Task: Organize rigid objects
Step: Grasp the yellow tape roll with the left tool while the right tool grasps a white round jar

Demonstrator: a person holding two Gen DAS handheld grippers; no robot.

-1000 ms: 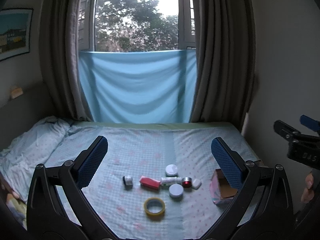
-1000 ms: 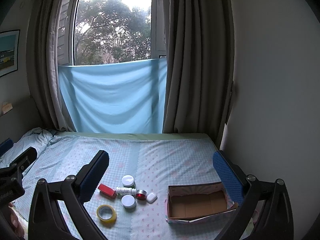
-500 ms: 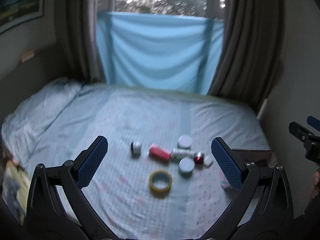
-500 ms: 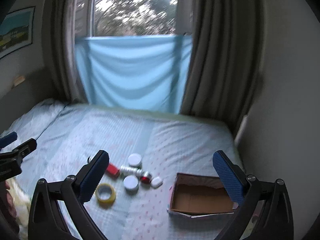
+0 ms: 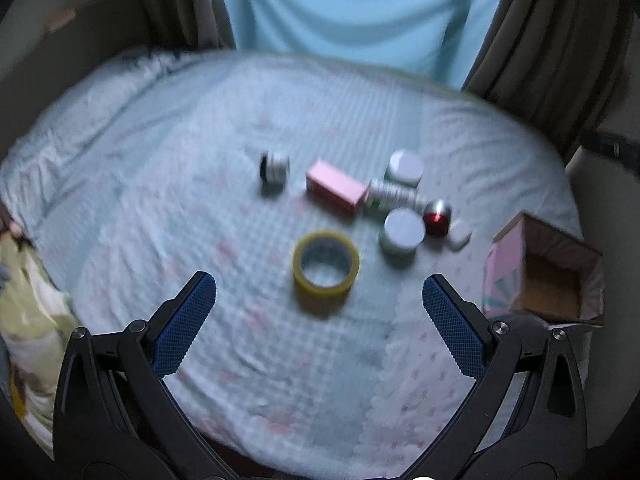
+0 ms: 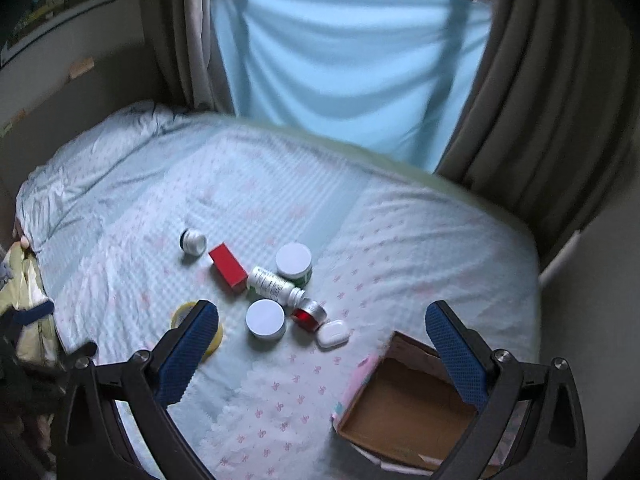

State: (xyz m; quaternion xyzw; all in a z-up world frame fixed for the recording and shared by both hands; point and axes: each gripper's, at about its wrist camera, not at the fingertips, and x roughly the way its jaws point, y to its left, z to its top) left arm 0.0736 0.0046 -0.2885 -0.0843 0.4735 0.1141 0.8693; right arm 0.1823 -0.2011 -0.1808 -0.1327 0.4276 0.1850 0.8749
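Objects clustered mid-bed [image 6: 400, 240]: yellow tape roll [image 5: 325, 266] flat, nearest left gripper [image 5: 319, 306]; red box [image 6: 228, 267] lying, touching white bottle [image 6: 274, 285] on its side. Two white-lidded jars [image 6: 265, 319] [image 6: 294, 261] upright flank bottle. Red tin [image 6: 308, 314] beside white case [image 6: 333, 333]. Small jar [image 6: 193, 241] apart, on side. Open cardboard box [image 6: 404, 412] right, under right gripper [image 6: 322, 340]. Both grippers wide apart, holding nothing. Left view blurred.

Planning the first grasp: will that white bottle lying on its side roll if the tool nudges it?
Likely yes: the white bottle is round and lies on its side. The red box and two white-lidded jars crowd it and may block rolling. Soft bedsheet probably damps motion.
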